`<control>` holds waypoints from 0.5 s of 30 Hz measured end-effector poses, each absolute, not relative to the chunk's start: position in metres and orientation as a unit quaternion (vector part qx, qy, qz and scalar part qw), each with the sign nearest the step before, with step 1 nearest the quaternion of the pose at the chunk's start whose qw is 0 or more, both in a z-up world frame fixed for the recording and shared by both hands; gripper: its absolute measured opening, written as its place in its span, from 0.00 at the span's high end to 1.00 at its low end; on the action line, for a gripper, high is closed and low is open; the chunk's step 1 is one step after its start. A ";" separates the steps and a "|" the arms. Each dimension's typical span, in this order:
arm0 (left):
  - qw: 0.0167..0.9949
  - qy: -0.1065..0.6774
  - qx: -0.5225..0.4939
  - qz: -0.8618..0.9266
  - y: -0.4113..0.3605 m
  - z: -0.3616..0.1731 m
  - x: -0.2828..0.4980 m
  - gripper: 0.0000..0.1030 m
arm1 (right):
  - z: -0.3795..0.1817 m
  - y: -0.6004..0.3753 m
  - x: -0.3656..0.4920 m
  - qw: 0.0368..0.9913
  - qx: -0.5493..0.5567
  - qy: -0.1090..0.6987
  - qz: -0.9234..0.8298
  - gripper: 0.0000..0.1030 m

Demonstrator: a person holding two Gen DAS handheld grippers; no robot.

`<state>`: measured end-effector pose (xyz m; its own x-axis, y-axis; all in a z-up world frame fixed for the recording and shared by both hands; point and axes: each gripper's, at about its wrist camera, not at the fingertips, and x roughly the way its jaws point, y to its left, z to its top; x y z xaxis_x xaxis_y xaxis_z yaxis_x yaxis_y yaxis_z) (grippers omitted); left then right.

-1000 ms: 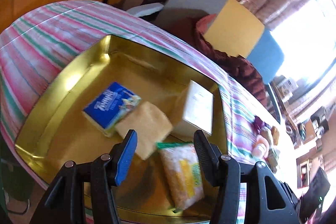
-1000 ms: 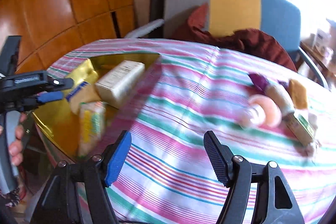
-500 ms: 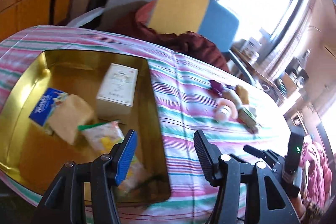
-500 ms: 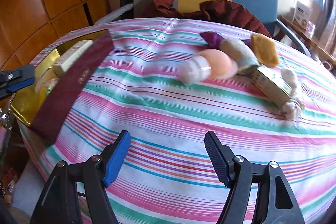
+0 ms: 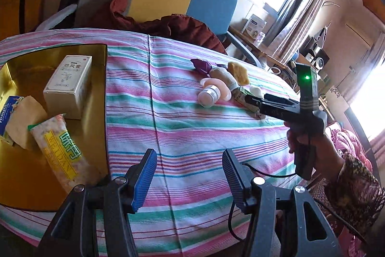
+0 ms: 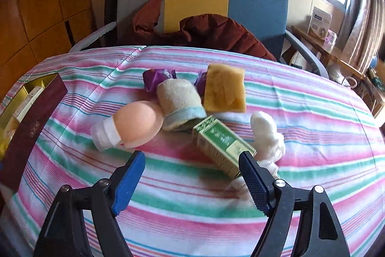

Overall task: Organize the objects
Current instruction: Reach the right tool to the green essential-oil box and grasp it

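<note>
- The left gripper (image 5: 189, 176) is hovering with its jaws apart and nothing between them, over the striped cloth (image 5: 182, 127) near the table's front edge, just beside the gold tray (image 5: 96, 98).
- The tray is sitting at the table's left edge, holding a white box (image 5: 68, 86), a snack packet (image 5: 60, 148), a tan pad (image 5: 24, 119) and a blue pack (image 5: 6, 110) at its left rim.
- The right gripper (image 6: 192, 175) is hanging over the loose pile near the table's middle; its jaws have just been opening wider and are gripping nothing.
- The green box (image 6: 222, 145) is lying partly between those fingers, its near corner just beside the right finger (image 6: 255, 182); whether they are touching cannot be told.
- Around it a pink bottle (image 6: 134, 125), a sock (image 6: 179, 101), a yellow sponge (image 6: 225, 88), purple wrappers (image 6: 157, 78) and a white bundle (image 6: 266, 134) are crowding together, several touching.
- A hand (image 5: 305, 139) is gripping the right gripper's handle, seen from the left wrist view.
</note>
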<state>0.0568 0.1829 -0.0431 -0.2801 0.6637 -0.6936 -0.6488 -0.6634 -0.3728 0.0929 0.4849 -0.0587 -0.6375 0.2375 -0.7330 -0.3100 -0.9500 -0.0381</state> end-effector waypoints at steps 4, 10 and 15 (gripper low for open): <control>0.418 0.009 -0.446 0.792 0.193 -0.047 0.063 0.44 | -0.061 0.492 0.082 0.151 -0.385 0.010 0.910 0.22; 0.425 0.025 -0.464 0.777 0.213 -0.056 0.065 0.44 | -0.069 0.509 0.063 0.131 -0.400 0.004 0.907 0.24; 0.429 0.042 -0.466 0.772 0.230 -0.059 0.063 0.44 | -0.090 0.531 0.059 0.125 -0.439 0.062 0.888 0.31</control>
